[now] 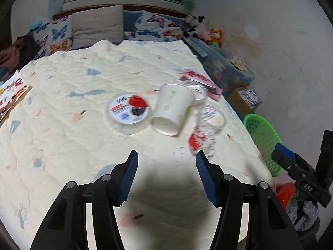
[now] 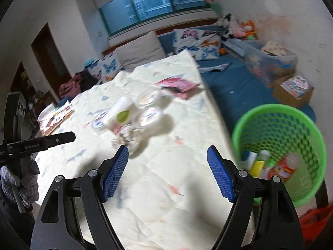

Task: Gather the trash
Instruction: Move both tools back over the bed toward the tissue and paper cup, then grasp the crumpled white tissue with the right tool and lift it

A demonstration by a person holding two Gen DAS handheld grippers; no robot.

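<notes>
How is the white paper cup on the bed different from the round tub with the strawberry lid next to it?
The white paper cup is tall and lies tipped on its side; the strawberry-lid tub is low and flat, sitting lid up. The cup is plain white with small green marks, while the tub's lid shows red and dark fruit. Both lie side by side on the cream quilt, not yet binned.

Left claw over the bed quilt, trash ahead

The left gripper stands open and empty above the quilt. Ahead of it lie a paper cup on its side and a round lid; a green basket is at its right.
</notes>
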